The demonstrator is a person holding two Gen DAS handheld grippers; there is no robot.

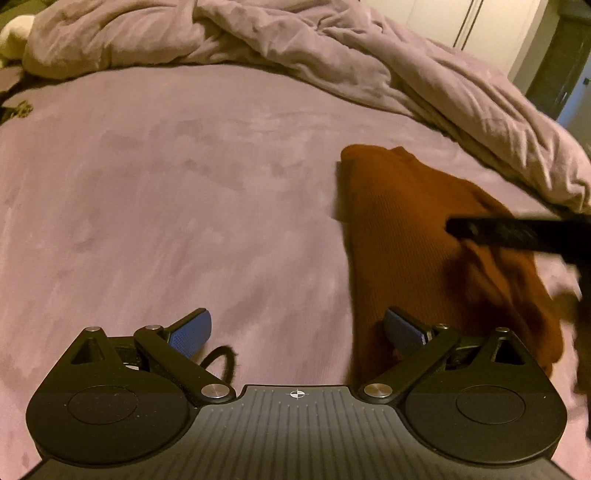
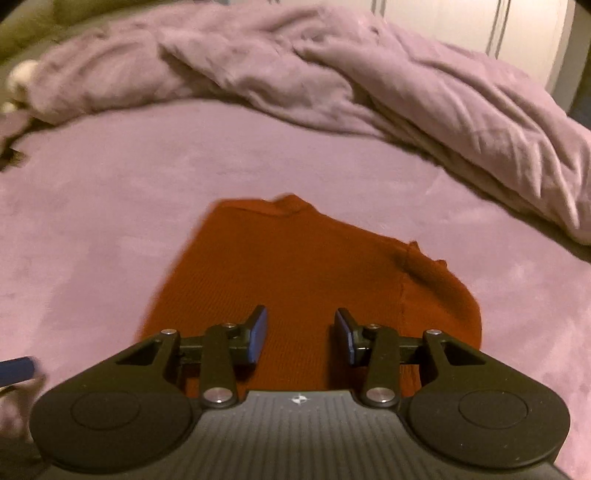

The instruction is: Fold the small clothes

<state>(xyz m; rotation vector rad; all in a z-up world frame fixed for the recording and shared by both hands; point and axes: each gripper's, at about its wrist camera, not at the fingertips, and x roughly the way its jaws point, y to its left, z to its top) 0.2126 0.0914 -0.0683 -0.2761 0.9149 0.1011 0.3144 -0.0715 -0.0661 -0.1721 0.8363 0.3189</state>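
Observation:
A rust-red ribbed garment [image 2: 295,258] lies on the mauve bed sheet [image 2: 92,221], folded in at its left side, with a sleeve bunched at the right. My right gripper [image 2: 301,334] hovers over its near part, jaws apart, with only cloth below showing in the gap. In the left wrist view the same garment [image 1: 413,229] lies to the right. My left gripper [image 1: 299,328] stands open wide over bare sheet, its right pad [image 1: 402,332] at the garment's left edge. A blurred black finger of the right gripper [image 1: 517,236] crosses over the garment.
A crumpled mauve duvet [image 1: 295,44] is heaped along the far side and right of the bed. White wardrobe doors [image 1: 443,22] stand behind it. A cream soft object [image 1: 14,37] sits at the far left. A black cord loop [image 1: 225,362] hangs under the left gripper.

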